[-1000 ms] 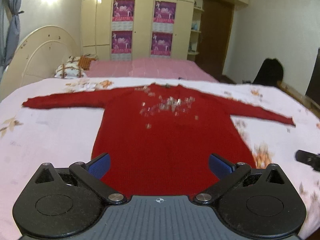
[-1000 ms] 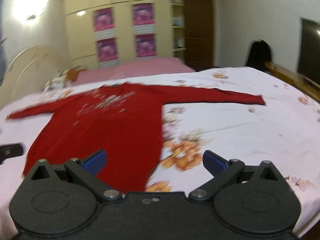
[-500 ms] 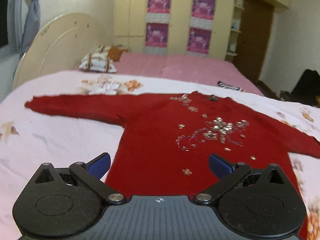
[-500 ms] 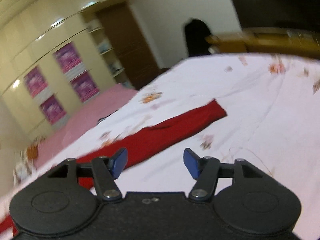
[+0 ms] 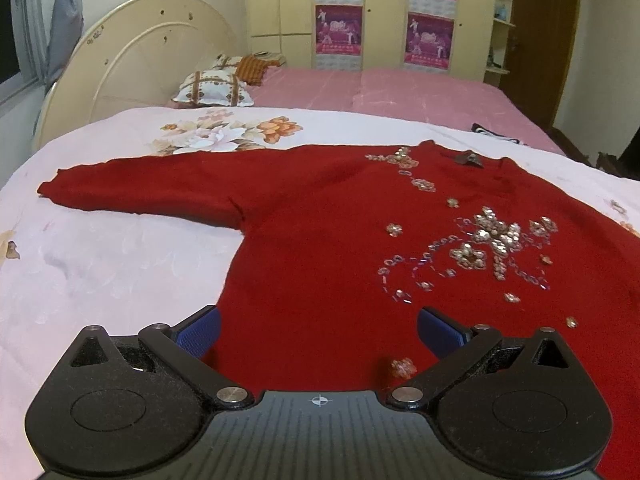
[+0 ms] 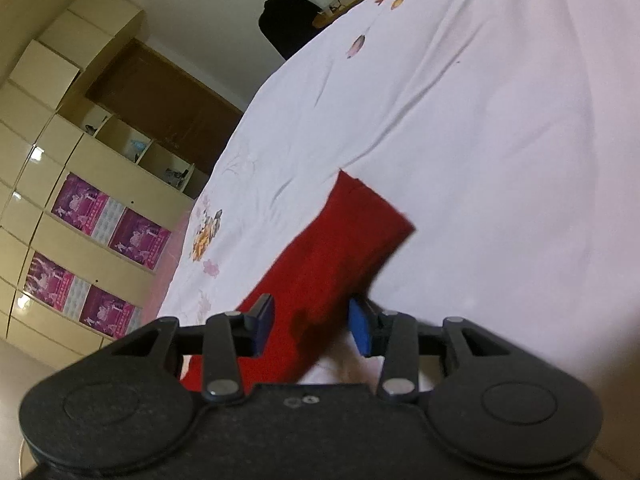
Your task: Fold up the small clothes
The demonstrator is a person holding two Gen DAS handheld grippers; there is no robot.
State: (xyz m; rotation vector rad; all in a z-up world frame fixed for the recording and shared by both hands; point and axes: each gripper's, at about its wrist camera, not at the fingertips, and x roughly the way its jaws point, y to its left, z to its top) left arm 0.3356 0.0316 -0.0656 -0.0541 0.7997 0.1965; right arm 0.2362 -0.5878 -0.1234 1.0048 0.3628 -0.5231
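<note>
A red sweater [image 5: 320,240] lay spread flat on the bed [image 5: 100,272], front up, its sequin flower [image 5: 484,244] showing. The left gripper [image 5: 318,330] hung over the sweater's lower body near the left side seam, jaws wide, nothing between them. The right gripper [image 6: 310,324], rolled sideways, straddled the sweater's right sleeve [image 6: 340,248] short of the cuff; its jaws had just been closing, pads not yet pressing the cloth.
</note>
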